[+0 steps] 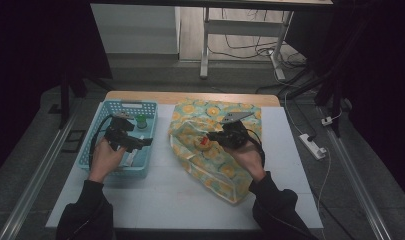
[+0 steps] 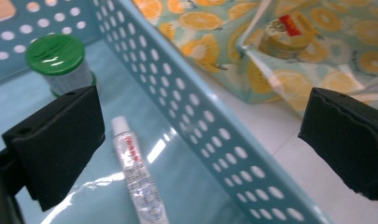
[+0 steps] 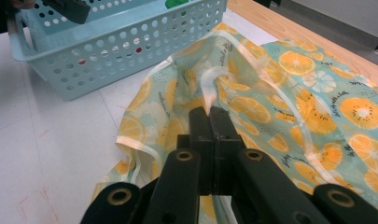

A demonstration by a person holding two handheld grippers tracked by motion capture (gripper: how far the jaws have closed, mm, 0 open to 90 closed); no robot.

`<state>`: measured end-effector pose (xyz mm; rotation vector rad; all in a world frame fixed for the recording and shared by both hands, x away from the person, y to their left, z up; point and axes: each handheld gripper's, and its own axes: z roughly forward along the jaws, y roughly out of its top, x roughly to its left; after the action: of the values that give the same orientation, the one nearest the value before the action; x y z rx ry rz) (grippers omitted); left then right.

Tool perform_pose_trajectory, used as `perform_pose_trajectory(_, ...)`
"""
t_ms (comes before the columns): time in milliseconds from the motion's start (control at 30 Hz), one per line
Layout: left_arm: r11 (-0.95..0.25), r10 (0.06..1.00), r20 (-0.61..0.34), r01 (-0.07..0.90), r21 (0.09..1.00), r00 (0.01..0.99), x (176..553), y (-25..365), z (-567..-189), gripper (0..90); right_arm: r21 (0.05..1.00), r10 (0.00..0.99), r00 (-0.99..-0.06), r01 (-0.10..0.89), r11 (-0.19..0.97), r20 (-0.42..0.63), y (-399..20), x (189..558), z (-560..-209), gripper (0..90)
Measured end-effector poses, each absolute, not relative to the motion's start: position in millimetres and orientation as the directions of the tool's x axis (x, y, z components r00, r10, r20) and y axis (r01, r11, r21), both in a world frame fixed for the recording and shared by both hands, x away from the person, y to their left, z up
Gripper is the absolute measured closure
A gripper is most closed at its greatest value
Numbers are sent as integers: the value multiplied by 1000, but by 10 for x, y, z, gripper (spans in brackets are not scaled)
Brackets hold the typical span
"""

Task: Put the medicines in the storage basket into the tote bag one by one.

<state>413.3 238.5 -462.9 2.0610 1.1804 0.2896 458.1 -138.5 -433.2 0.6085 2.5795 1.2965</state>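
Observation:
A light blue perforated basket [image 1: 101,131] stands at the left of the white table. In it are a green-lidded jar [image 2: 56,56] and a small clear tube [image 2: 135,177]. My left gripper [image 2: 200,140] hovers open over the basket's right wall [image 2: 210,140], one jaw inside and one outside, with nothing between the pads. An orange-print bag [image 1: 217,165] lies in the middle of the table, and a round tin with a red label [image 2: 282,35] sits in its mouth. My right gripper [image 3: 210,112] is shut on the bag's pale strap [image 3: 214,77] at the opening.
A wooden strip [image 1: 190,96] runs along the table's far edge. Bare white table [image 1: 160,195] lies between the basket and the bag and toward the front. A power strip [image 1: 314,146] and cables lie on the floor to the right.

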Motion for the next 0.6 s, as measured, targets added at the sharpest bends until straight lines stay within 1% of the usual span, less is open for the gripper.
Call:
perform_pose_trajectory(300,-325,857,-90,668,670,507,4162,2495,-4729,0,797,437,-899,273,539,13,-1377,4578,-4343,900)
perform_pose_trajectory(433,-319,869,-83,683,657,487,4181,2539,-4777,0,794,435,-900,274,542,14,-1374,4581,-4349,900)
perform_pose_trajectory(600,-302,879,-104,712,634,465,4217,2570,-4827,0,793,434,-901,275,544,14,-1371,4581,-4354,900)
